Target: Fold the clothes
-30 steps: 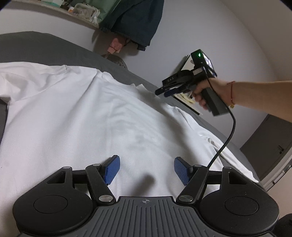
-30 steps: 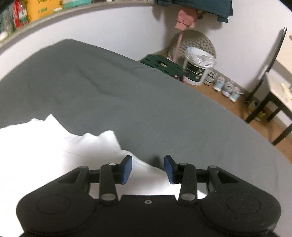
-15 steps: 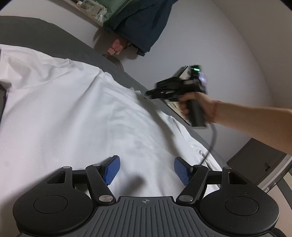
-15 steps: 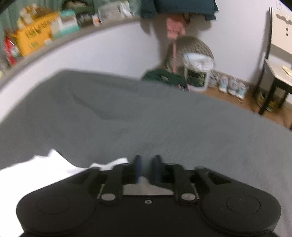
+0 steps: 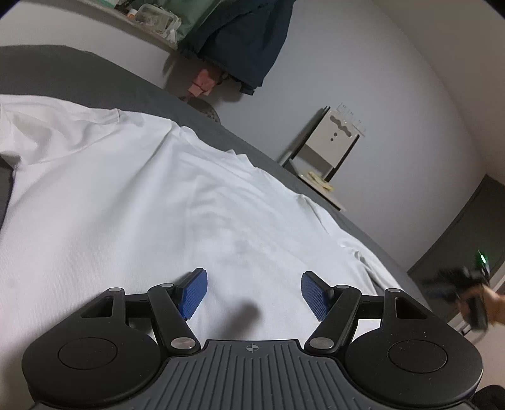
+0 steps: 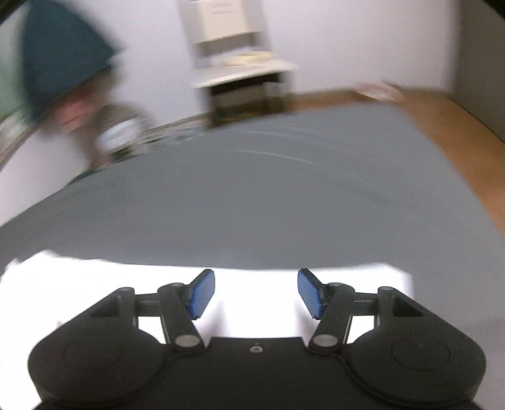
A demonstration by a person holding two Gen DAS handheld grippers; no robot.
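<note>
**White garment spread on the grey bed, both claws spread and empty**

A bed (image 5: 63,72) with a dark grey cover carries everything here. Behind the bed, in the left wrist view, a pale wall runs across the room; a dark blue garment (image 5: 243,41) hangs on it above the bed's far edge, with a small pink item (image 5: 202,83) just below it and a cluttered shelf (image 5: 148,19) beside it. Further along the wall from the bed stands a pale chair (image 5: 331,151) with papers on its seat. The right wrist view (badly smeared by motion) shows the same grey cover, a strip of wooden floor (image 6: 442,126) beyond the bed's edge and the chair as a blur.

The white garment (image 5: 126,205) lies flat on the bed, covering most of the cover in the left wrist view. Its long axis runs from the upper left of that view, where a sleeve-like flap reaches out over the grey, down to the lower right, where a crumpled edge ends near the bed's side. Soft creases run across its middle.

The left claw (image 5: 254,295) hangs low over the garment, its blue pads spread wide with nothing between them. The right claw (image 6: 256,291) sits over the garment's edge, grey cover beyond it; its jaws have just been opening and now stand apart, gripping nothing. In the left wrist view it shows only as a blur at the bed's right side.
</note>
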